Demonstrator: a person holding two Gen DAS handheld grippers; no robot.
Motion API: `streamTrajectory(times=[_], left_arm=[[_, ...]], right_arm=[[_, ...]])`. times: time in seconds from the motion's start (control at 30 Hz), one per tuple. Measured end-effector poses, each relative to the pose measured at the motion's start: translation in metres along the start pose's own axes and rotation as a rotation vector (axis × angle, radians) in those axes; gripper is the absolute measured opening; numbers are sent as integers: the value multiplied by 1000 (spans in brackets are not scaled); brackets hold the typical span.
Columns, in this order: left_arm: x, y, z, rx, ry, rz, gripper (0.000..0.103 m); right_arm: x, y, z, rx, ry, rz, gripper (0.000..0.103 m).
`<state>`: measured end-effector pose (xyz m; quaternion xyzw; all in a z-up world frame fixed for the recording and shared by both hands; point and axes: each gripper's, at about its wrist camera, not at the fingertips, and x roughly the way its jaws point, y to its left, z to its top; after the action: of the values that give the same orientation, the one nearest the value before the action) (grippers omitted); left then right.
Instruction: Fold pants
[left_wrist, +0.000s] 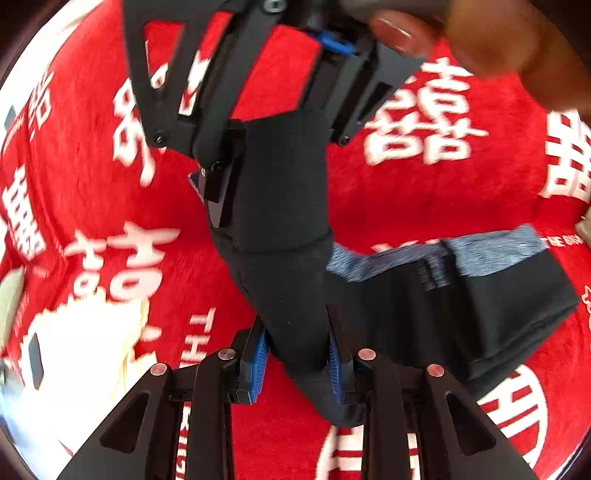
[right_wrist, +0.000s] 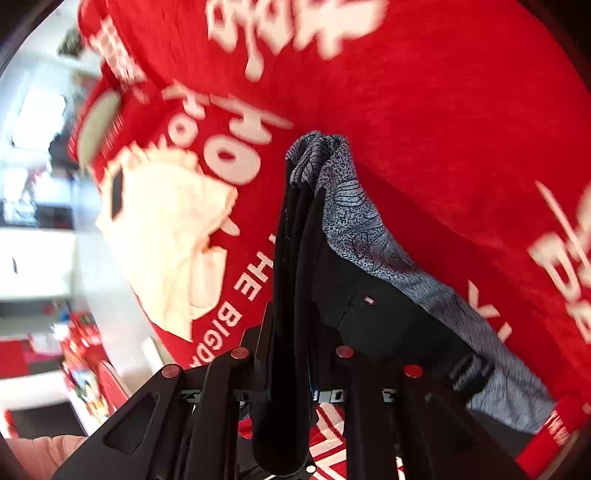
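Note:
The black pants (left_wrist: 284, 236) with a blue-grey patterned waistband (left_wrist: 491, 251) hang above a red cloth. My left gripper (left_wrist: 297, 354) is shut on a black fold of them, its blue pads on either side. My right gripper (left_wrist: 236, 162) comes in from the top of the left wrist view, shut on the same strip of fabric higher up. In the right wrist view the pants (right_wrist: 295, 280) run up between my right gripper's fingers (right_wrist: 291, 369). The patterned waistband (right_wrist: 354, 221) drapes to the right, with a small red tag (right_wrist: 369, 300).
A red cloth (left_wrist: 424, 206) with white characters and lettering covers the surface under both grippers. It also shows in the right wrist view (right_wrist: 443, 110), with a cream printed figure (right_wrist: 166, 229). A room with white surfaces lies at the left (right_wrist: 33, 221).

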<state>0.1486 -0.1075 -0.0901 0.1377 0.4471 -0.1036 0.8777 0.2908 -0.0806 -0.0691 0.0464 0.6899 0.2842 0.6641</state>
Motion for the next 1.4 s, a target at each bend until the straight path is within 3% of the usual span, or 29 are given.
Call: streamTrajectory(times=[0.3, 0.5, 0.7, 1.0, 1.13, 1.2, 1.33, 1.4], left_arm=[[-48, -90, 34, 177, -68, -91, 29], [-51, -171, 34, 321, -42, -151, 29], [-26, -235, 19, 444, 32, -156, 30], [9, -301, -8, 579, 99, -127, 30], [6, -301, -17, 607, 106, -125, 38], [-2, -289, -15, 586, 116, -155, 57], [-16, -251, -3, 515, 131, -190, 59], [-17, -225, 8, 441, 129, -199, 69]], right_arm=[[-98, -92, -90, 158, -278, 193, 15], [-126, -165, -166, 292, -386, 261, 15], [-114, -240, -232, 433, -434, 319, 15], [-64, -321, -284, 600, -460, 333, 15], [-46, -337, -300, 670, -432, 309, 28], [-51, -335, -301, 696, -441, 293, 35], [-79, -326, -295, 681, -470, 112, 41], [-95, -317, -283, 622, -499, 59, 41]])
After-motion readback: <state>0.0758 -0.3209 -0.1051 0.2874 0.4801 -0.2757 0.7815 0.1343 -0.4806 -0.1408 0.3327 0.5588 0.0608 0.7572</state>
